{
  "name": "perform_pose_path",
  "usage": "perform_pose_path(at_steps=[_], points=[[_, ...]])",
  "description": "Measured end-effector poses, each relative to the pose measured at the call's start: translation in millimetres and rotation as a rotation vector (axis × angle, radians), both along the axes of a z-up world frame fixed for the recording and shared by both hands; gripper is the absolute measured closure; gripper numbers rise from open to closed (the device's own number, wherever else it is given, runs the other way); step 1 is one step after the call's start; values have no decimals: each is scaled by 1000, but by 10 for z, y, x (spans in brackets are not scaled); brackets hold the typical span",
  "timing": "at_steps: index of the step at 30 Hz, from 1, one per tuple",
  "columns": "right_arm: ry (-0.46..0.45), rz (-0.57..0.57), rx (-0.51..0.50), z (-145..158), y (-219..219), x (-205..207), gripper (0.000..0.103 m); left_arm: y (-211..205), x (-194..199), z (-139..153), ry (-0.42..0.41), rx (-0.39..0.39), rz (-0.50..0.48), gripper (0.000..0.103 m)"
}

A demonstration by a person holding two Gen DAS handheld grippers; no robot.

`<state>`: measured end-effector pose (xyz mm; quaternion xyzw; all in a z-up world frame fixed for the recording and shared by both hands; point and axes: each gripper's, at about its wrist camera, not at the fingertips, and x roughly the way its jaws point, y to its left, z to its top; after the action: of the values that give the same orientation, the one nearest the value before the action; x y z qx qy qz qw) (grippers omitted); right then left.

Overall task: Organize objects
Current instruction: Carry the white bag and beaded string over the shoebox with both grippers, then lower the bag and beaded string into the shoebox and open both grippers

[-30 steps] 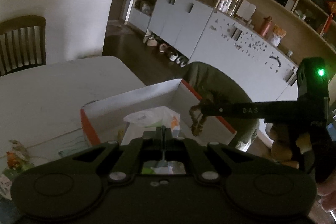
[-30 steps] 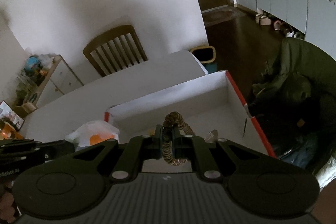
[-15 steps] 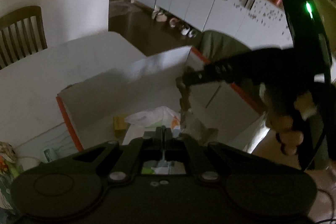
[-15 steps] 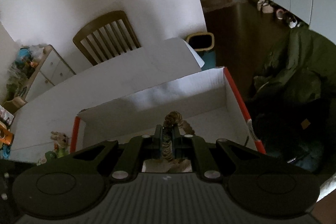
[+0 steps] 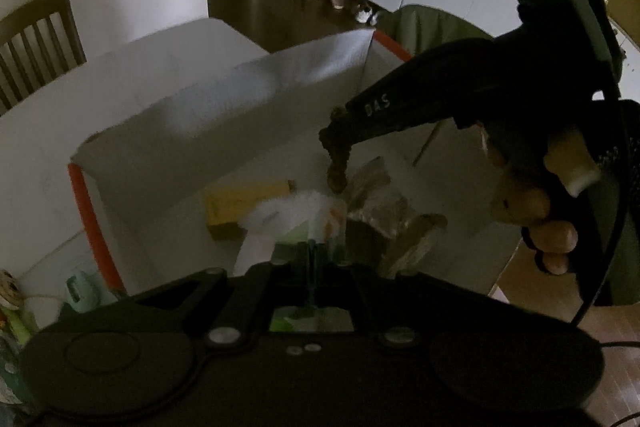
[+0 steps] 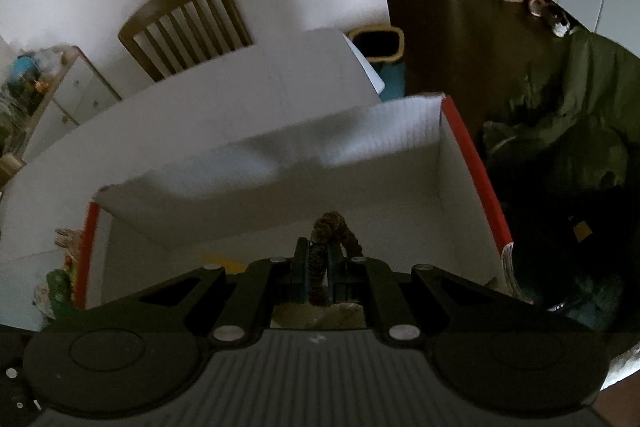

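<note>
A white cardboard box with red edges (image 5: pixel 248 99) (image 6: pixel 280 155) stands open on the white table. My left gripper (image 5: pixel 312 251) is shut on a white plastic bag (image 5: pixel 292 219) and holds it inside the box. My right gripper (image 6: pixel 318 267) is shut on a brown beaded string (image 6: pixel 332 227); in the left wrist view the string (image 5: pixel 336 163) hangs from the right gripper (image 5: pixel 340 127) over the box's inside. A yellow pack (image 5: pixel 244 203) and a crinkled clear wrapper (image 5: pixel 380 203) lie on the box floor.
A wooden chair (image 6: pixel 184 23) stands behind the table. A green garment (image 6: pixel 580 131) lies on a seat right of the box. Small toys (image 6: pixel 60 267) and a mint-green item (image 5: pixel 80 291) lie left of the box. A bin (image 6: pixel 376 47) stands on the floor.
Both grippers have moved forward and down over the box. The bag is now lower inside it, and the beaded string hangs deeper above the wrapper.
</note>
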<state>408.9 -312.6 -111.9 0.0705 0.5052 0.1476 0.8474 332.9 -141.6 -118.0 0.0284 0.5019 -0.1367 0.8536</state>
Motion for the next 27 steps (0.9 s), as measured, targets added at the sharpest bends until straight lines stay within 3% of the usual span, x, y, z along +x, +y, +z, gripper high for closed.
perform_pose_path(at_steps=[5, 10, 17, 22, 27], points=[[42, -11, 3, -91, -40, 11, 95, 34, 58, -132, 76, -8, 33, 102], [62, -2, -9, -123, -28, 4, 95, 37, 56, -157, 97, -5, 43, 99], [60, 26, -38, -86, 7, -56, 95, 46, 51, -154, 101, 17, 47, 87], [74, 33, -19, -57, -26, -87, 95, 84, 22, -115, 91, 0, 55, 72], [79, 17, -8, -15, -92, -146, 94, 151, -41, -37, 72, -33, 71, 63]])
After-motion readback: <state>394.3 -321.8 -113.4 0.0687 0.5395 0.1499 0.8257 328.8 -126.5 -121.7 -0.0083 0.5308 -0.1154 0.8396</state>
